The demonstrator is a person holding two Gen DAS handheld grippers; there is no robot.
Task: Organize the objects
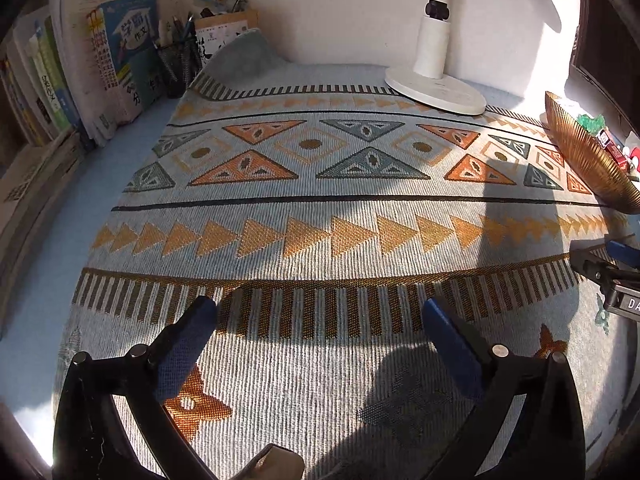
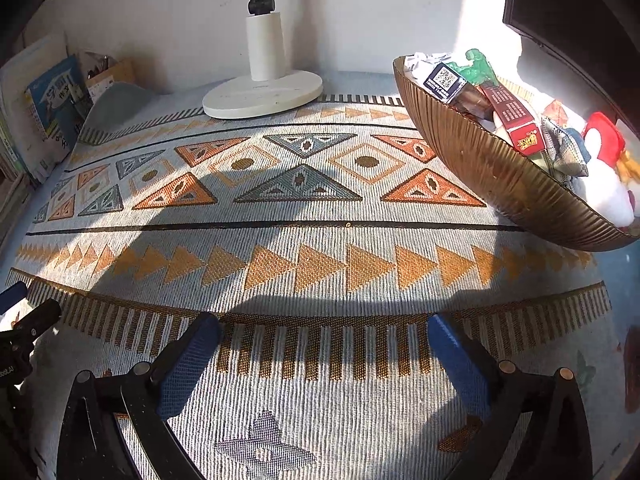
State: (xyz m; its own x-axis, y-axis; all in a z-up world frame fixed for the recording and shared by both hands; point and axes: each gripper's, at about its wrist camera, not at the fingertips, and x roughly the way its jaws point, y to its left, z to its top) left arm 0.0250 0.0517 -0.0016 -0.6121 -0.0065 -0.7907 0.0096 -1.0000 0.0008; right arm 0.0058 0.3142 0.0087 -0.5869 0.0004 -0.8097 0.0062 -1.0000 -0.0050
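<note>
A ribbed golden bowl (image 2: 500,172) stands at the right of the patterned mat (image 2: 304,264). It holds a red box (image 2: 516,120), a black box with a QR code (image 2: 446,80), a green toy (image 2: 476,66), a patterned pouch (image 2: 564,148) and a red-and-white plush (image 2: 604,160). My right gripper (image 2: 324,325) hovers open over the mat's striped border with nothing between its blue pads. My left gripper (image 1: 320,310) is open in the same way, also with nothing between its pads, and the bowl (image 1: 588,160) lies far to its right. Each gripper shows at the edge of the other's view.
A white lamp base (image 2: 264,94) stands at the back of the mat. Upright books (image 1: 80,64) and a mesh pen holder (image 1: 176,64) line the back left, where the mat's corner (image 1: 244,56) curls up. A dark screen (image 2: 568,8) rises behind the bowl.
</note>
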